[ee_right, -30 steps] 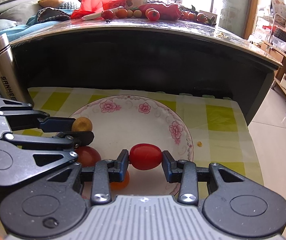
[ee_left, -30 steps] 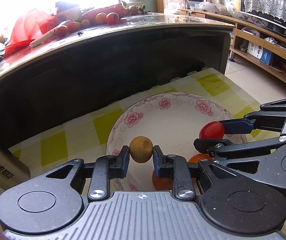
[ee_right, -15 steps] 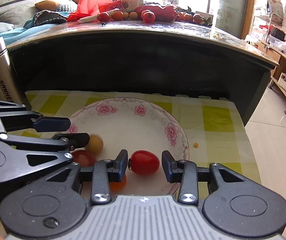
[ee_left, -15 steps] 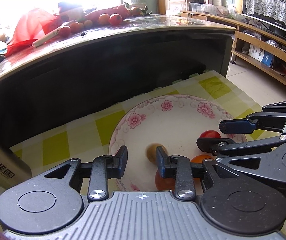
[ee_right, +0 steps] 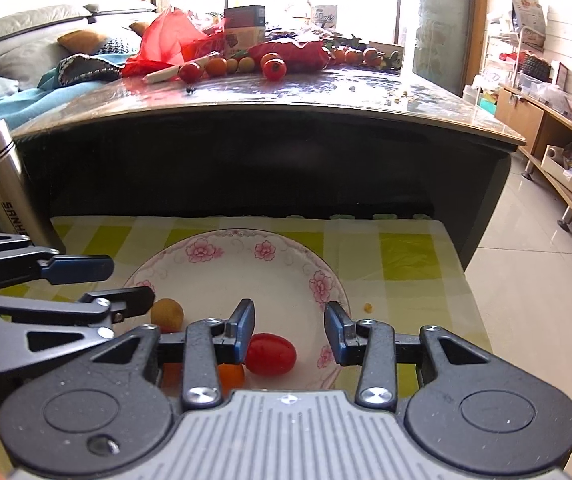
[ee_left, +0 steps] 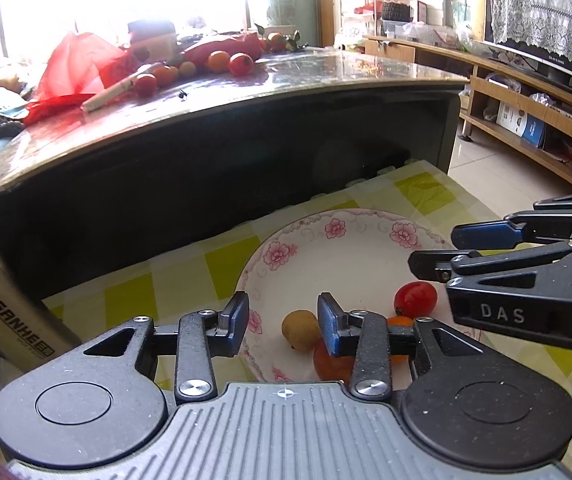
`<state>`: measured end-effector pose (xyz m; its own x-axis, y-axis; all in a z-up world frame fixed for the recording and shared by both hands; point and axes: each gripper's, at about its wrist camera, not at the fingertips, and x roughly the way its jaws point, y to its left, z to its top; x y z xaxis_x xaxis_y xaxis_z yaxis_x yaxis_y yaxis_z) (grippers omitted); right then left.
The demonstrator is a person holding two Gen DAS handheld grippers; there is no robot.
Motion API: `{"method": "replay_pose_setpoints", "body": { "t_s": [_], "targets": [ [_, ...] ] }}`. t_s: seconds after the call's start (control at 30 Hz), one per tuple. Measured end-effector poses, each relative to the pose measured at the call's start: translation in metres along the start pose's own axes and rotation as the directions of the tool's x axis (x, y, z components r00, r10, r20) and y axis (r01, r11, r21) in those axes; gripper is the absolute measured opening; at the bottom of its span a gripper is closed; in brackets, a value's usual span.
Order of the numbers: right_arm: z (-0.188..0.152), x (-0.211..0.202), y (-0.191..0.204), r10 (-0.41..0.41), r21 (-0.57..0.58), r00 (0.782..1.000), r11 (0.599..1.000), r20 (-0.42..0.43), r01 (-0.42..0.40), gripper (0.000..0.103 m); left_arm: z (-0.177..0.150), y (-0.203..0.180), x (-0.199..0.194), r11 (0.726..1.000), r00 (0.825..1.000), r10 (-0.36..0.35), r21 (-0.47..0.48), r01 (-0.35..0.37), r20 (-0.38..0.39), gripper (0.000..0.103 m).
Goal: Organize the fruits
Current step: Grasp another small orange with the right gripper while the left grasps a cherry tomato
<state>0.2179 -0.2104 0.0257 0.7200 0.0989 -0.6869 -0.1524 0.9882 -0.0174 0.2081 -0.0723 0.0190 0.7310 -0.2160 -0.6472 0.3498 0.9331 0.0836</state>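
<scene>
A white plate with pink flowers (ee_left: 326, 248) (ee_right: 286, 276) lies on a yellow-checked cloth. In it rest a tan round fruit (ee_left: 301, 330) (ee_right: 167, 315), a red tomato (ee_left: 414, 299) (ee_right: 270, 353) and orange fruits (ee_left: 332, 362) (ee_right: 230, 376), partly hidden by fingers. My left gripper (ee_left: 281, 322) hangs open above the plate's near side, empty. My right gripper (ee_right: 289, 330) is open too, above the red tomato, holding nothing. Each gripper shows in the other's view, right gripper (ee_left: 438, 252) and left gripper (ee_right: 125, 284).
A steel flask (ee_left: 1, 316) (ee_right: 9, 188) stands left of the plate. Behind rises a dark glossy table (ee_right: 269, 96) carrying more tomatoes and oranges (ee_right: 273, 69), a knife and a red bag (ee_left: 81, 68). Wooden shelves (ee_left: 526, 120) line the right wall.
Both grippers let go of their fruit: the tan fruit and the red tomato dropped into the plate. Both grippers then opened wider and drew up and back.
</scene>
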Motion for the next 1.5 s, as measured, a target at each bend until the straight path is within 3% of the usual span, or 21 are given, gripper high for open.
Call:
{"method": "replay_pose_setpoints", "body": {
  "t_s": [0.4,0.7,0.9,1.13,1.5],
  "targets": [
    [-0.01,-0.039,0.006,0.042,0.017,0.999,0.999,0.013,-0.042,0.044,-0.007,0.004,-0.034,1.0,1.0,-0.002,-0.011,0.003,0.013,0.05],
    [-0.038,-0.057,0.036,0.116,-0.049,0.992,0.992,-0.041,-0.117,0.044,-0.029,0.012,-0.062,1.0,1.0,0.005,-0.023,-0.005,-0.002,0.052],
    [-0.062,-0.057,0.059,0.163,-0.128,0.981,0.976,-0.108,-0.177,0.044,-0.054,0.02,-0.073,1.0,0.999,0.014,-0.006,-0.014,-0.045,0.052],
    [-0.075,-0.045,0.078,0.195,-0.234,0.968,0.945,-0.16,-0.229,0.045,-0.08,0.028,-0.075,0.997,0.993,0.0,0.079,0.01,-0.117,0.053],
    [-0.077,-0.013,0.088,0.209,-0.265,0.958,0.929,-0.198,-0.257,0.045,-0.094,0.038,-0.047,0.989,0.984,-0.043,0.13,0.066,-0.174,0.053]
  ]
}}
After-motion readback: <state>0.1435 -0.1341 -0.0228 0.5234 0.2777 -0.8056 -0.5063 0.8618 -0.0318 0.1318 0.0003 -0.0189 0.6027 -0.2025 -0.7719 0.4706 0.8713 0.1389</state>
